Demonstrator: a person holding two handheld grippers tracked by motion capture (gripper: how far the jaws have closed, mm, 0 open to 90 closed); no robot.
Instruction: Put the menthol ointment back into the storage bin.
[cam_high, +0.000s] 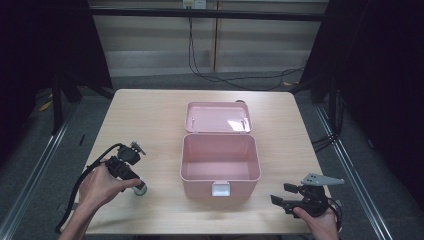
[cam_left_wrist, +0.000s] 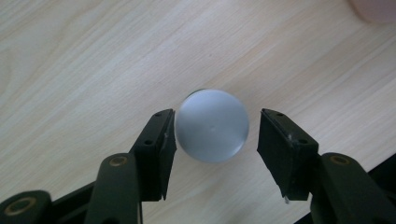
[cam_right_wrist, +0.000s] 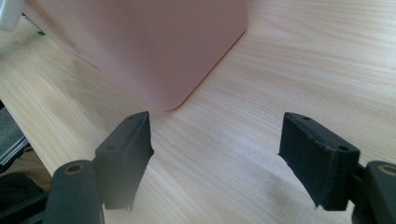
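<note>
Pink box (cam_high: 220, 165) — lid open, nothing inside it.

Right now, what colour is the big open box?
Pink, lid and all; the box shows best in the high view.

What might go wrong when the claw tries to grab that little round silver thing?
The left gripper has one pad against the round cap, while the other pad still stands off it. Pushed from one side only, the smooth cap could slide or tip on the table. On the way to the open pink box, a weak pinch on that rounded side might let it drop.
</note>
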